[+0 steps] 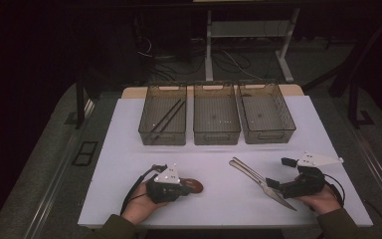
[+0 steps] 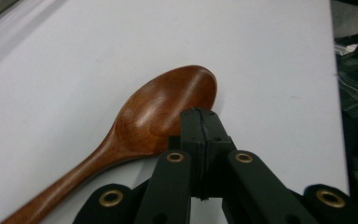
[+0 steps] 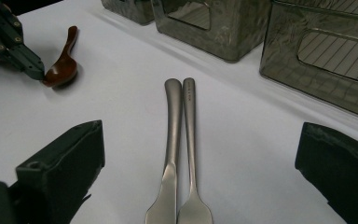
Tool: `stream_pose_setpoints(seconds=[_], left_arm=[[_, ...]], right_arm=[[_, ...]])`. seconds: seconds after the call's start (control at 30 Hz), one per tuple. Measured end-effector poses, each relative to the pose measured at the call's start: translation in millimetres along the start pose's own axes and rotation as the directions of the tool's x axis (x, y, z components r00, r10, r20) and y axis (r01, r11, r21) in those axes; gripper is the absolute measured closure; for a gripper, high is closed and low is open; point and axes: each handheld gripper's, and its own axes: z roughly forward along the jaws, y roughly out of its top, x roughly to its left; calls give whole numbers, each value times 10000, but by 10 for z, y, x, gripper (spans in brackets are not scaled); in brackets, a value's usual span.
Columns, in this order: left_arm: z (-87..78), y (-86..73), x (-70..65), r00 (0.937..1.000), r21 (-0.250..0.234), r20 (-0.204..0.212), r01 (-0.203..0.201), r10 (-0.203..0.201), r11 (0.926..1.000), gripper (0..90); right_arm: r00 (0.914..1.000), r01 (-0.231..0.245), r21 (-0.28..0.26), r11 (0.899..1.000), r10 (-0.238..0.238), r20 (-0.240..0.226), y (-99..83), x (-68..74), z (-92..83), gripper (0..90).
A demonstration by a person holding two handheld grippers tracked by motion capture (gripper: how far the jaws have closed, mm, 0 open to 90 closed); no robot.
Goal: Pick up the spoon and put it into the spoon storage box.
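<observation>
A brown wooden spoon lies on the white table at the front left. My left gripper is shut, jaws pressed together, with their tips at the rim of the spoon's bowl. I cannot tell whether the tips pinch the rim or just touch it. A metal knife and a metal fork lie side by side at the front right. My right gripper stands open, one jaw on either side of the pair, touching neither.
Three dark see-through bins stand in a row at the back: the left bin holds dark chopsticks, while the middle bin and the right bin look bare. The table's front edge is close to both hands.
</observation>
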Motion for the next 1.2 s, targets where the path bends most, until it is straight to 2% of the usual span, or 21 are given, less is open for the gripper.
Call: stream_pose_setpoints(seconds=[0.37,0.73,0.83,1.0,1.1,1.2], left_arm=[[166,132,111,9990,40,-446,-100,102,9999,887],[254,209,262,9943,-124,-1025,274,-285,9995,888],[266,222,279,9945,-123,-1013,271,-282,9996,888],[225,237,262,9945,-483,-859,562,-602,9973,887],[162,253,261,9935,-932,-665,855,-919,9920,884],[94,266,265,9918,-1226,-623,1031,-1113,9871,825]], right_arm=[[10000,7,21,10000,-7,-12,0,0,1,10],[10000,4,26,10000,-4,-15,0,1,2,10],[10000,21,27,10000,-21,-16,0,0,3,10],[10000,5,39,10000,-5,-26,0,-1,1,10],[10000,7,32,10000,-7,-37,0,0,0,10],[10000,-1,52,10000,1,-44,0,-1,1,9]])
